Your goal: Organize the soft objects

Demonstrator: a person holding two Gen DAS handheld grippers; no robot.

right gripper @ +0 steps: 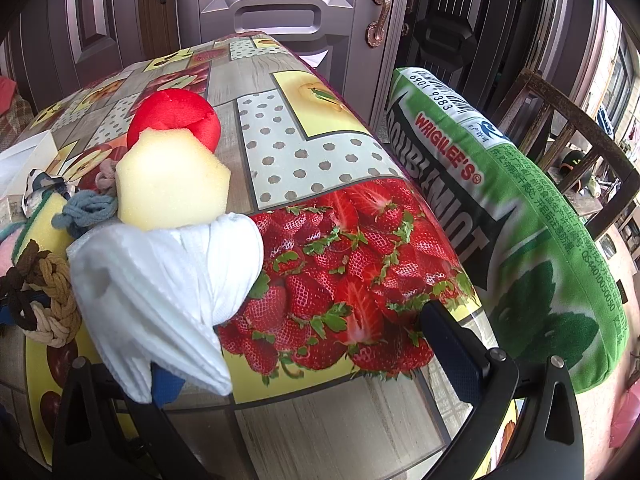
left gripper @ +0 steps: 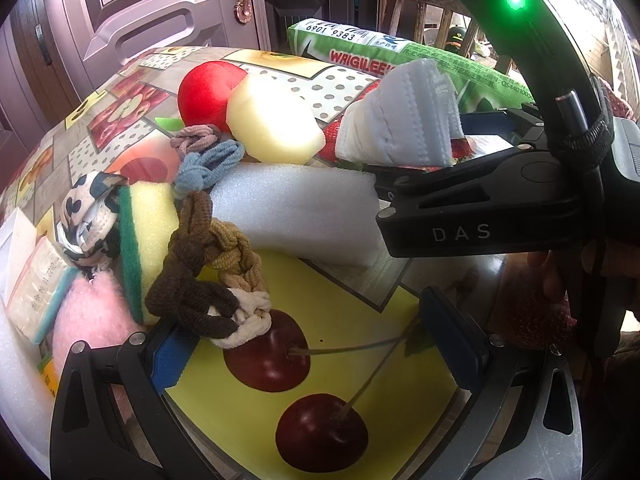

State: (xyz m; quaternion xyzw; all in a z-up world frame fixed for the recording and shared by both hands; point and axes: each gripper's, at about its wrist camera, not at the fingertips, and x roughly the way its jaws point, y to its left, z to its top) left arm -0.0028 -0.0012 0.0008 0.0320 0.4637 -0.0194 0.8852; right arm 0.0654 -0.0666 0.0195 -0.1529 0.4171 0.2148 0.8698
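Note:
My left gripper is open above the cherry print; a braided brown, tan and cream band drapes over its left finger. My right gripper is open, and a white face mask hangs on its left finger; the mask also shows in the left wrist view. Piled together are a red plush ball, a pale yellow foam block, a white foam slab, a blue hair tie, a yellow-green sponge and a patterned mask.
A fruit-print tablecloth covers the table. A green Wrigley's-style pillow leans at the table's right edge by a wooden chair. A pink fluffy item and a small box lie at left. Doors stand behind.

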